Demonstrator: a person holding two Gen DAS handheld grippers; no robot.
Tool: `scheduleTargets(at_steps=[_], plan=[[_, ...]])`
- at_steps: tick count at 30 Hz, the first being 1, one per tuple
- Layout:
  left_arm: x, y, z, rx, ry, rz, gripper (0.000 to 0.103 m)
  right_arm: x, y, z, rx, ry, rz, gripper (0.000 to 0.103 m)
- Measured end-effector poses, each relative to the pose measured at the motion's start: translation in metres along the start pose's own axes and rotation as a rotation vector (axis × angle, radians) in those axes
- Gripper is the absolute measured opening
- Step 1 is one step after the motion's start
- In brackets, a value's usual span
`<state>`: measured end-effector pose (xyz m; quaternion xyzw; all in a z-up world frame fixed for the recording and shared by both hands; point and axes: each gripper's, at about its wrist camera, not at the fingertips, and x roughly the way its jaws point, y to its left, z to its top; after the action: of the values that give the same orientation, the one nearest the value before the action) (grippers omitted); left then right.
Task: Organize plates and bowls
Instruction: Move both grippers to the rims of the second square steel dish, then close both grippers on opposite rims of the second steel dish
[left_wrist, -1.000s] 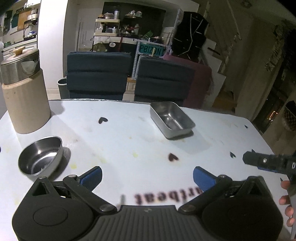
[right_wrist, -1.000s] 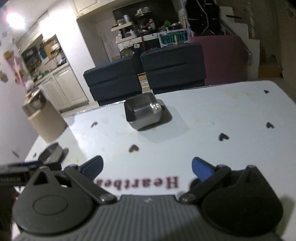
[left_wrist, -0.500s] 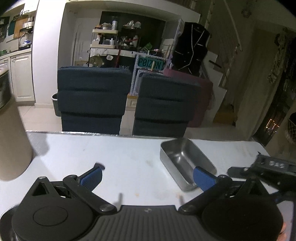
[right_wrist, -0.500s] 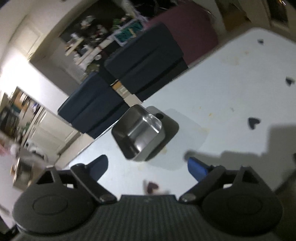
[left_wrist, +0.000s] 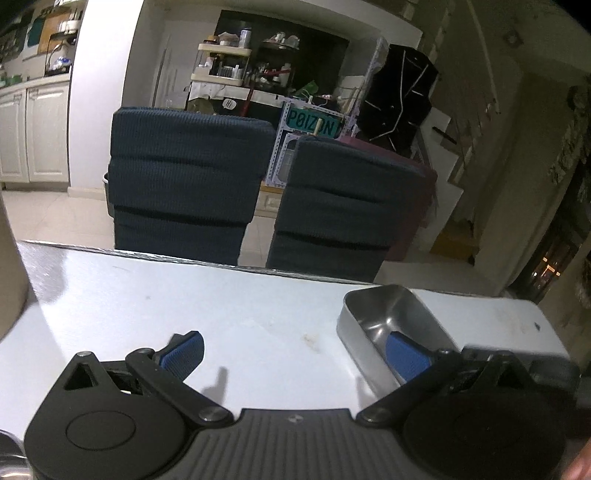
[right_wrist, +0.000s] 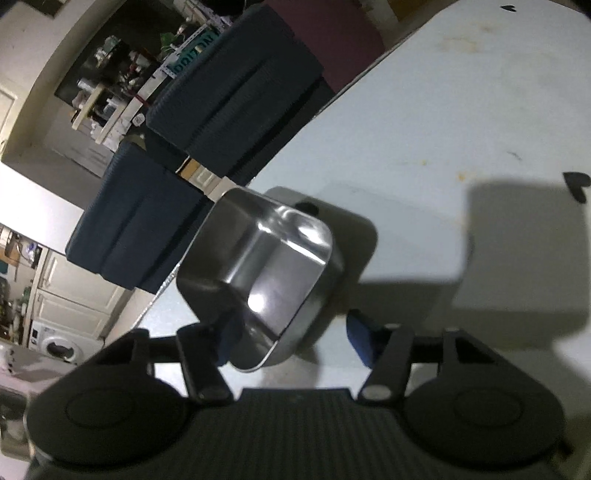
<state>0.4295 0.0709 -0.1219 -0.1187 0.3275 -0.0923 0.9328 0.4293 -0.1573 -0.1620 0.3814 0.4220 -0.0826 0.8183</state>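
Observation:
A rectangular steel tray (right_wrist: 266, 280) sits on the white table (right_wrist: 443, 122). My right gripper (right_wrist: 295, 338) is open and tilted, with its fingers on either side of the tray's near corner, the left finger inside the tray and the right one outside. In the left wrist view the same tray (left_wrist: 391, 325) lies at the right. My left gripper (left_wrist: 295, 354) is open and empty low over the table, its right fingertip (left_wrist: 406, 354) in front of the tray. A sliver of a round steel bowl (left_wrist: 9, 454) shows at the bottom left corner.
Two dark blue chairs (left_wrist: 184, 184) stand behind the table's far edge. A beige canister (left_wrist: 9, 280) is at the far left edge of the left wrist view. Small dark heart marks (right_wrist: 576, 184) dot the table. A cluttered shelf (left_wrist: 236, 59) stands in the background.
My right gripper has moved in close and rolled, so its fingers now straddle the tray's near corner. My left gripper has moved forward and low; the round bowl has slid out of view.

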Motion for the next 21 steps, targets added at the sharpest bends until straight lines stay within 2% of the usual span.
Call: scheduleTargets(at_steps=[12, 17, 21], plan=[[0.009, -0.011, -0.003, 0.033, 0.020, -0.016, 0.103, -0.015, -0.005, 0.005, -0.156, 0.039, -0.017, 0.041], [0.008, -0.015, -0.006, 0.044, 0.047, -0.043, 0.101, -0.020, -0.013, 0.011, -0.195, 0.043, -0.027, 0.037], [0.011, -0.017, -0.005, 0.037, 0.067, -0.063, 0.087, -0.025, -0.011, 0.012, -0.292, 0.038, -0.035, 0.025]])
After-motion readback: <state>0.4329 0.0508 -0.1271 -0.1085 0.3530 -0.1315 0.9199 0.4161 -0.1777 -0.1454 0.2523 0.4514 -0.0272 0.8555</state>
